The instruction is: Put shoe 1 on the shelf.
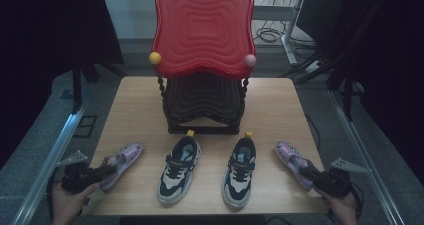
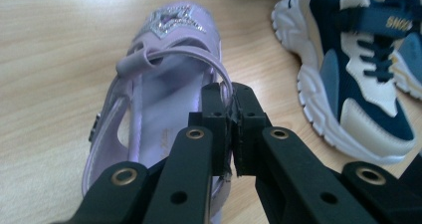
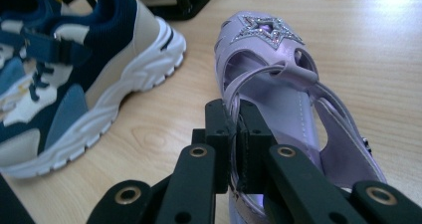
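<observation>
Sandals, both purple, both gripped. Left sandal (image 1: 121, 161) lies near the table's (image 1: 140, 110) front-left corner, toe angled up and toward the middle. Left gripper (image 1: 111, 168) is clamped on its side wall near the heel opening. In the left gripper view the jaws are pressed together on the thin purple edge of that sandal (image 2: 169, 84), strap arching just ahead of the fingertips (image 2: 213, 97), glitter star patch on the toe.

Right sandal (image 1: 291, 156) lies near the front-right corner, toe angled up and toward the middle, mirror of the left. Right gripper (image 1: 306, 173) is clamped on its inner side wall. The right gripper view shows the jaws closed on the sandal's (image 3: 278, 69) edge beside the ankle strap, star on the toe, sole flat on the wood as far as I can tell.

Each gripper is held by a hand at the bottom edge: left hand (image 1: 67, 202), right hand (image 1: 342, 207). Grey plate on top of each gripper, cable trailing on the right one.

Between the sandals: a pair of navy/white/beige sneakers, left sneaker (image 1: 179, 169) and right sneaker (image 1: 240, 171), toes toward the person, yellow heel tabs at the far end. Sneakers are apart from the sandals, no contact.

Behind them, mid-table: a two-tier shelf stand, red wavy top tray (image 1: 202, 27) over a dark lower tray (image 1: 202, 100), on twisted black posts. Yellow ball (image 1: 155, 58) at the left post, pink ball (image 1: 250, 60) at the right.
</observation>
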Demonstrator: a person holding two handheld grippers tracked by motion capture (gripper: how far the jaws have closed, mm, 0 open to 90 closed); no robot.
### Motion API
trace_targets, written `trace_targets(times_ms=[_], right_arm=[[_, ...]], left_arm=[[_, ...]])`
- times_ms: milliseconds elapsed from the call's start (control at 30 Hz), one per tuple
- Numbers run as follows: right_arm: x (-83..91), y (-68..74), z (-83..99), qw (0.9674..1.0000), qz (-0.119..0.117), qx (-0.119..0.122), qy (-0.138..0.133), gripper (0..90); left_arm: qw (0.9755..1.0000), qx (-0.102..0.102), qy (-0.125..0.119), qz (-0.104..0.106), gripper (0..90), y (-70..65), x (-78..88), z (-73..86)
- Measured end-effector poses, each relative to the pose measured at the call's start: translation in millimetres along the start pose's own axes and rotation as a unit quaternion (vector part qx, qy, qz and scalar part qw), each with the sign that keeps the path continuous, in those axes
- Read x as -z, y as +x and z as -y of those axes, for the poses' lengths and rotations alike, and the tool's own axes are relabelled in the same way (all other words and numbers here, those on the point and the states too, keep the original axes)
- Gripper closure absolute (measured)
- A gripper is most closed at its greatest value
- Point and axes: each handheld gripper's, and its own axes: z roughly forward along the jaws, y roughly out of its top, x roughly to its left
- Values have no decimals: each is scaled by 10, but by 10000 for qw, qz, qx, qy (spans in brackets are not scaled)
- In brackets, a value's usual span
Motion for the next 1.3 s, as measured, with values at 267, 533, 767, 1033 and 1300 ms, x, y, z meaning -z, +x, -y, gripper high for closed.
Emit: trace_targets(times_ms=[267,533,767,1033,1300], right_arm=[[55,41,-30,9987,-57,-98,-495,857],[97,92,-74,9928,-454,-117,-1102,857],[54,189,-143,9917,-439,21,-1208,857],[29,213,-151,9906,-336,-79,-1324,857],[16,333,-250,9888,-246,-5,-1475,857]], left_arm=[[9993,37,-350,124,863,-53,72,-67],[9962,62,-825,253,863,-150,157,-171],[9938,-79,-1048,360,863,-237,163,-268],[9937,-48,-1048,399,863,-247,135,-288],[9915,-220,-1186,484,863,-344,173,-449]])
